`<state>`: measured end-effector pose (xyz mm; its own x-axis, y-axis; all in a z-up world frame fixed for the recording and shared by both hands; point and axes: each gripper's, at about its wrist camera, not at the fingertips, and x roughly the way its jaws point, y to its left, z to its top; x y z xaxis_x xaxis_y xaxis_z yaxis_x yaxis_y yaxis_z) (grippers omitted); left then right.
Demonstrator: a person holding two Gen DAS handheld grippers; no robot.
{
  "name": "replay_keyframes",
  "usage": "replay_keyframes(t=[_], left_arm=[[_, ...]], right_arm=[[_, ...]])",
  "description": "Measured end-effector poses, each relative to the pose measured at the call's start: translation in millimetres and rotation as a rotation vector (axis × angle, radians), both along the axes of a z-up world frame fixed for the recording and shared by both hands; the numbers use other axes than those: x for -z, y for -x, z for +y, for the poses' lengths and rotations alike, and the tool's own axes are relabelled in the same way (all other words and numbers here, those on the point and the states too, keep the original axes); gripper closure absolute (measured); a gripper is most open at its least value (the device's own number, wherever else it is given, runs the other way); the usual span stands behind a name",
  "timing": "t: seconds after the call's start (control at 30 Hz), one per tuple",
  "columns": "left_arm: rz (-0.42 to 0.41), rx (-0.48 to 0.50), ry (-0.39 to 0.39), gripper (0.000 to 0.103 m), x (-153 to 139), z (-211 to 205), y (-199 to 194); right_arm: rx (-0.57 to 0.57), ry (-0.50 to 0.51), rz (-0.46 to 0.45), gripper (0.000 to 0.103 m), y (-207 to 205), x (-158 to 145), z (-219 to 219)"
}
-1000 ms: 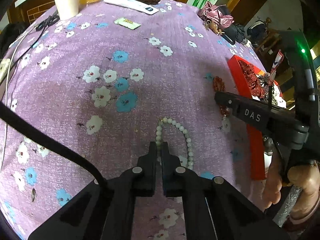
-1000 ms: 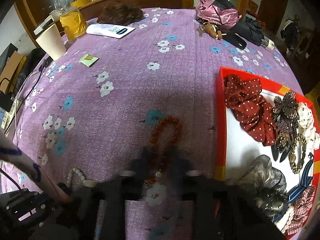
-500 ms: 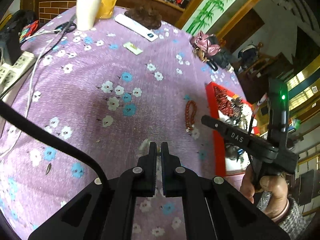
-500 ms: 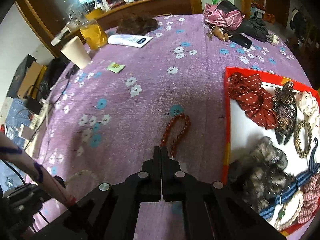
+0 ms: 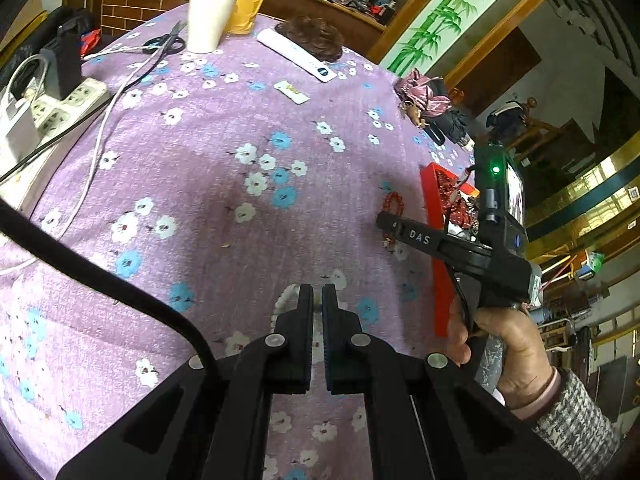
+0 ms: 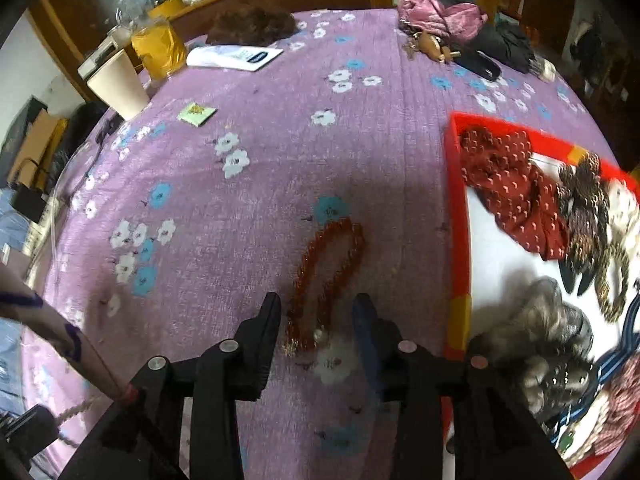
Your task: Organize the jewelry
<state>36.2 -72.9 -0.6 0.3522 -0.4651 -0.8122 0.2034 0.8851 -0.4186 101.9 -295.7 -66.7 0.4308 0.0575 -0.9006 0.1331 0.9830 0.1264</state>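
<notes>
Right gripper (image 6: 316, 312) had opened since half a second earlier, fingers straddling the red bead bracelet (image 6: 328, 276) beside the red tray (image 6: 460, 216) left edge; grab looked imminent. Left gripper (image 5: 317, 300) clenched on white bead bracelet (image 5: 285, 300).

A purple floral tablecloth (image 5: 224, 168) covers the table; at its far edge a white paper cup (image 5: 210, 19) stands upright, just beside a yellow container (image 5: 244, 10); black-handled scissors (image 5: 168, 42) lie near the cup; a white remote (image 5: 298, 55) rests against a brown wig (image 5: 314, 38); a small green packet (image 6: 197, 112) lies flat, well apart from them; a white power strip (image 5: 60, 106) sits at the left edge; a pink bag (image 6: 438, 14) slumps at the far right.
</notes>
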Motion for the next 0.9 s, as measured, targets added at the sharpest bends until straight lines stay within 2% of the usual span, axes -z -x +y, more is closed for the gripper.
replay_keyframes(t=[0.03, 0.07, 0.17, 0.23, 0.3, 0.47, 0.6, 0.67, 0.7, 0.8, 0.9], left_arm=[[-0.001, -0.005, -0.002, 0.1, 0.2, 1.7, 0.0], [-0.001, -0.009, -0.002, 0.1, 0.4, 3.3, -0.5], [0.002, -0.021, 0.003, 0.1, 0.5, 7.8, -1.5], [0.0, -0.025, 0.007, 0.1, -0.6, 9.0, -2.0], [-0.003, -0.025, 0.012, 0.1, -1.9, 8.8, -2.5], [-0.012, -0.02, 0.012, 0.1, -4.9, 5.0, -2.0], [-0.008, -0.017, 0.008, 0.1, -3.1, 4.8, -1.8], [-0.007, -0.017, 0.004, 0.1, -2.0, 5.6, -0.7], [-0.006, -0.017, 0.003, 0.1, -1.3, 6.6, -0.5], [-0.009, -0.022, -0.004, 0.1, -0.3, 11.5, 1.2], [-0.014, -0.032, -0.008, 0.1, 0.8, 17.7, 1.2]], right_arm=[[-0.019, 0.038, -0.001, 0.066, -1.4, 0.0, 4.8], [-0.034, 0.059, -0.003, 0.087, -1.9, -0.5, 7.1], [-0.03, -0.034, 0.012, 0.092, -1.2, -3.1, -0.8], [-0.007, -0.097, 0.003, 0.103, 3.8, -8.6, -7.1], [0.013, -0.153, -0.01, 0.103, 10.3, -13.5, -13.5], [0.019, -0.189, -0.028, 0.103, 20.5, -21.6, -16.0], [0.002, -0.13, -0.029, 0.101, 13.2, -19.0, -8.7], [0.015, -0.109, -0.017, 0.087, 4.8, -12.9, -7.1], [0.022, -0.089, -0.007, 0.085, 0.3, -9.2, -5.8], [0.04, -0.011, 0.01, 0.084, -12.4, -1.7, -0.7], [0.024, 0.022, 0.01, 0.083, -18.8, -3.7, 5.3]])
